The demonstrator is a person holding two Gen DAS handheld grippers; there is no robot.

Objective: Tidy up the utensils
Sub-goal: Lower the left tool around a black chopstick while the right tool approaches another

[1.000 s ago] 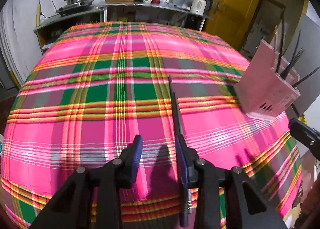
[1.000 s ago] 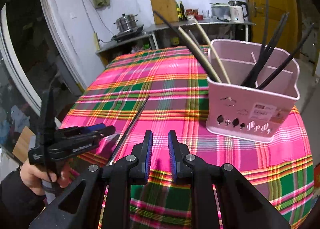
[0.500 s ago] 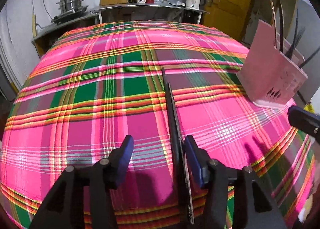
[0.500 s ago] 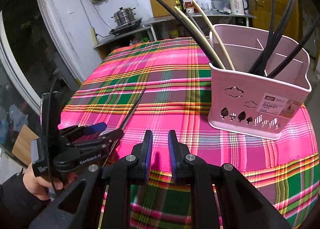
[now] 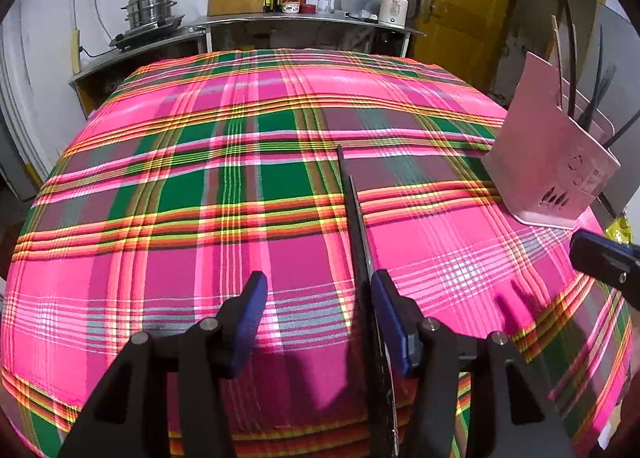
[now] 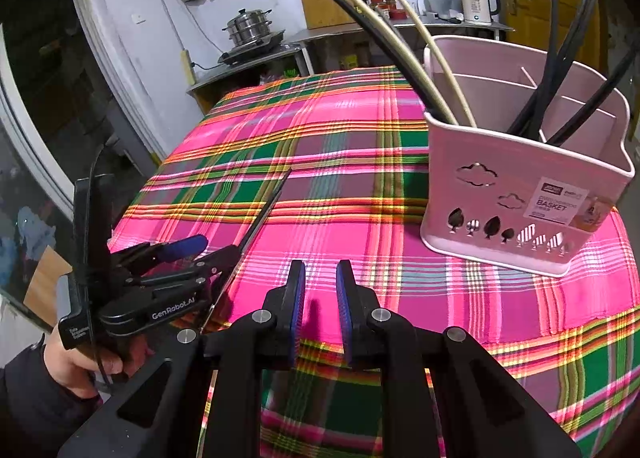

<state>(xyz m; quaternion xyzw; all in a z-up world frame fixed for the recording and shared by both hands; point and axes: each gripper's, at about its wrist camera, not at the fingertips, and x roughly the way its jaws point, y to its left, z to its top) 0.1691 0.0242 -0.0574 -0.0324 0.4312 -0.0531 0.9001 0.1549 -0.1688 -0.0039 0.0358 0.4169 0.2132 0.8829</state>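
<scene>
A long dark chopstick (image 5: 352, 209) lies on the pink plaid tablecloth, pointing away. My left gripper (image 5: 318, 302) is open around its near end; the stick rests against the inner face of the right finger (image 5: 390, 318). In the right wrist view the same chopstick (image 6: 262, 213) and left gripper (image 6: 208, 252) show at the left. A pink utensil basket (image 6: 516, 193) stands at the right with several black and pale chopsticks upright in it; it also shows in the left wrist view (image 5: 548, 161). My right gripper (image 6: 320, 290) is nearly shut and empty, above the table's near edge.
The plaid-covered table (image 5: 224, 185) fills both views; its near edge drops off just under the grippers. Behind it a counter (image 5: 304, 17) holds a steel pot, a cutting board, bottles and a kettle. A yellow door (image 5: 460, 5) stands at the back right.
The left gripper has moved forward along the chopstick and opened wider, with the stick now inside its jaws. The right gripper has moved closer to the basket, still nearly shut.
</scene>
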